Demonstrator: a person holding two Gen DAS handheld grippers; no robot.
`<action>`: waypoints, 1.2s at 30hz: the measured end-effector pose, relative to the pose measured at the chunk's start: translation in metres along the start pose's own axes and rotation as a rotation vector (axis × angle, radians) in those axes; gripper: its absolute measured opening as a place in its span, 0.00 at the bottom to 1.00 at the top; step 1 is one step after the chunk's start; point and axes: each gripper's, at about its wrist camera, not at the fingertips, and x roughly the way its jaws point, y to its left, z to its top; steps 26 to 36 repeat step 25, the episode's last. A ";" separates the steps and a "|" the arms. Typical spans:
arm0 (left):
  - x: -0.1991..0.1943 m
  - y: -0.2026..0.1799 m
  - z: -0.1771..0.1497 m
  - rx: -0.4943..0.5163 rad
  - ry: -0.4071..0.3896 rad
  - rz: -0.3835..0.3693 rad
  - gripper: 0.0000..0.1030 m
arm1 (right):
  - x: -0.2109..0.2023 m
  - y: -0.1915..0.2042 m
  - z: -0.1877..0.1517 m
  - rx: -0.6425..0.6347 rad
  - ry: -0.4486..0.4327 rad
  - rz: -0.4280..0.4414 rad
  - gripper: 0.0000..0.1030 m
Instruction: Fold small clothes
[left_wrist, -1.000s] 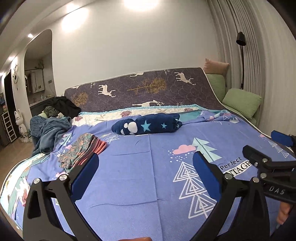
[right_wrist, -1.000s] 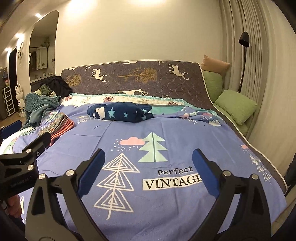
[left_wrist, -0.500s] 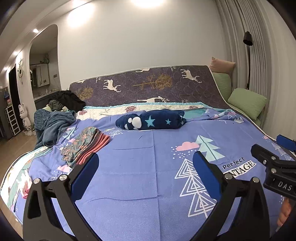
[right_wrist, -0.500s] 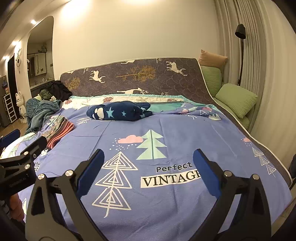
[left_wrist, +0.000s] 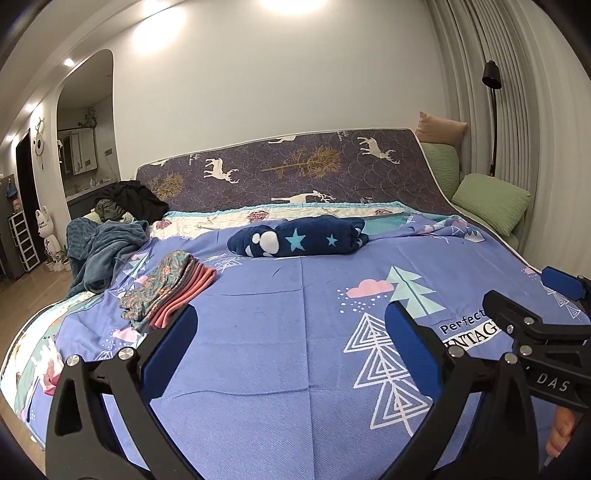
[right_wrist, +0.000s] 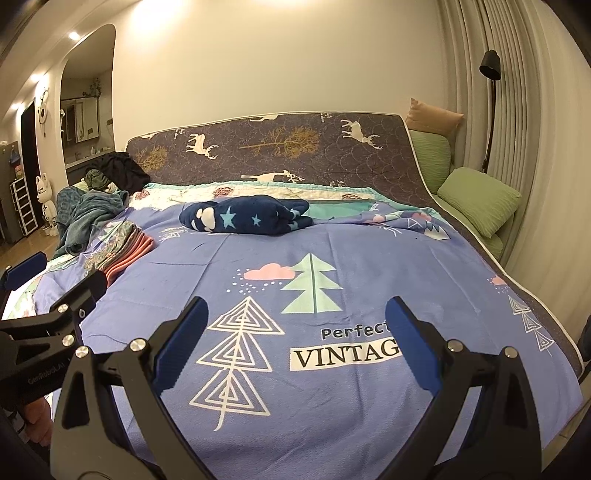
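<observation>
1. The left gripper (left_wrist: 288, 354) hangs above the blue bedsheet (left_wrist: 288, 387) with its fingers spread wide and nothing between them; the right gripper (right_wrist: 295, 347) is likewise spread wide and empty
2. The small clothes (left_wrist: 168, 291), a flat stack with a floral piece over coral-pink ones, lie on the sheet at about 11 o'clock from the left gripper, just past its left fingertip (left_wrist: 173, 339)
3. From the right gripper the same stack (right_wrist: 122, 251) sits out at about 10 o'clock, well apart, with the left gripper's frame between
4. The stack's long axis runs from 7 to 1 o'clock in the left wrist view, its folded edges facing the middle of the bed
5. My judgement: the left gripper is clearly nearer, so a reach to 11 o'clock falls to it
6. A rolled navy star blanket (left_wrist: 299, 240) lies at 12 o'clock, further up the bed, well clear of the stack
</observation>
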 end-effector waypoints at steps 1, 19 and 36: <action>-0.001 -0.001 0.000 0.001 -0.001 -0.001 0.99 | 0.000 0.000 0.000 0.000 0.001 0.001 0.96; 0.000 -0.001 0.000 0.012 0.006 0.011 0.98 | -0.003 0.001 -0.001 -0.001 -0.002 -0.007 0.96; 0.000 -0.001 0.000 0.016 0.007 0.012 0.99 | -0.003 -0.002 -0.001 -0.002 -0.007 -0.021 0.96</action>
